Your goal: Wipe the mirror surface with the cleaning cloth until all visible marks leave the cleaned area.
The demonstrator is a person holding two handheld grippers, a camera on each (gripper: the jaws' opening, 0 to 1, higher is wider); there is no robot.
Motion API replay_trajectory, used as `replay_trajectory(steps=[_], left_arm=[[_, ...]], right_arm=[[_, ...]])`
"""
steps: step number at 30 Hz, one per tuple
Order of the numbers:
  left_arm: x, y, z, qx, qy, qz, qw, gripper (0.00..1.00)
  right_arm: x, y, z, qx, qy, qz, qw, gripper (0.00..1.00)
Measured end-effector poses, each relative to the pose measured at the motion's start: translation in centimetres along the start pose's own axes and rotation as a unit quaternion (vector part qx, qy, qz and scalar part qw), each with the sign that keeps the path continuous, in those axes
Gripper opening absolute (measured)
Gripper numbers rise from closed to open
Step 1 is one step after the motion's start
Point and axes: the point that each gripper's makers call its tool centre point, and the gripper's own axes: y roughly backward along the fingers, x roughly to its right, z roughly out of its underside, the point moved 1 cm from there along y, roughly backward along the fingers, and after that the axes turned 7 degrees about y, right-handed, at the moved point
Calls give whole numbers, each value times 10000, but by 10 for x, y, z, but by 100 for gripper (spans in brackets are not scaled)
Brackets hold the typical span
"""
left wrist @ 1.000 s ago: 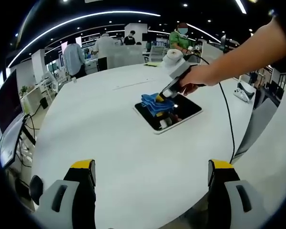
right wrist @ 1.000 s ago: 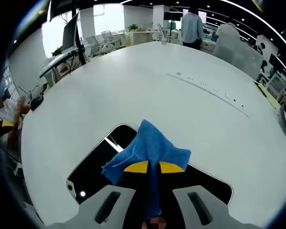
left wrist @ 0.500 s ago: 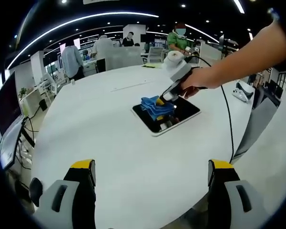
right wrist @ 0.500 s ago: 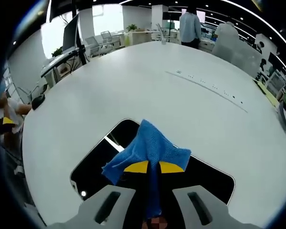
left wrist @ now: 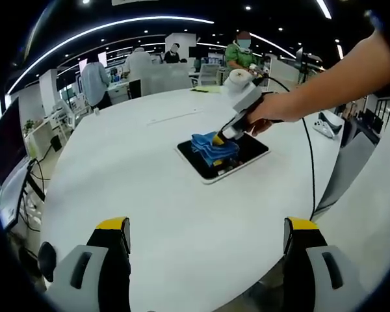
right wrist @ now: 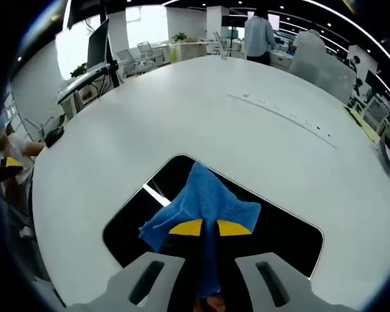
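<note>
- Bearing everything: one white bench (left wrist: 149,195), with one mirror (right wrist: 283,231) lying flat near its middle, dark and rounded at the corners.
- Pressing down on the mirror: one blue cleaning cloth (right wrist: 205,198), bunched and draping over the yellow fingertips.
- Gripping: right gripper (right wrist: 203,227), fingers nearly closed and pinching the cloth; seen from the left gripper view as the right gripper (left wrist: 231,127) in a hand (left wrist: 273,110), tip down on the cloth (left wrist: 214,146) over the mirror (left wrist: 247,151).
- Hanging idle: left gripper (left wrist: 208,237), fingers spread wide and empty, well apart from the mirror.
- Risking: sliding the unclamped mirror across the smooth bench under a hard stroke.
- Risking: scraping bare fingertips on glass if the bunched cloth is slipping out.
- Risking: leaving marks untouched at the corners, with the cloth covering only a small patch.
- Counting: one bench, one mirror, one cloth, two grippers.
</note>
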Motion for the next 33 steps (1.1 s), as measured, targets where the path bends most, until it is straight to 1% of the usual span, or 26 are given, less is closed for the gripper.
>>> replay_trajectory(steps=[9, 20, 26, 31, 33], left_arm=[[1, 0, -4, 9, -157, 102, 9998, 99], [4, 4, 0, -42, -248, 190, 9995, 99], [5, 6, 0, -44, -303, 214, 9993, 99], [4, 5, -4, -6, -276, 216, 9994, 99], [5, 4, -5, -12, -350, 233, 9991, 99]], right_arm=[[-11, 11, 6, -32, -34, -4, 10000, 2], [-23, 22, 13, -23, -148, -18, 9999, 2], [-27, 25, 16, -2, -203, -43, 9998, 2], [-31, 28, 18, -21, -195, -85, 9998, 2], [-32, 29, 20, -2, -195, -89, 9998, 2]])
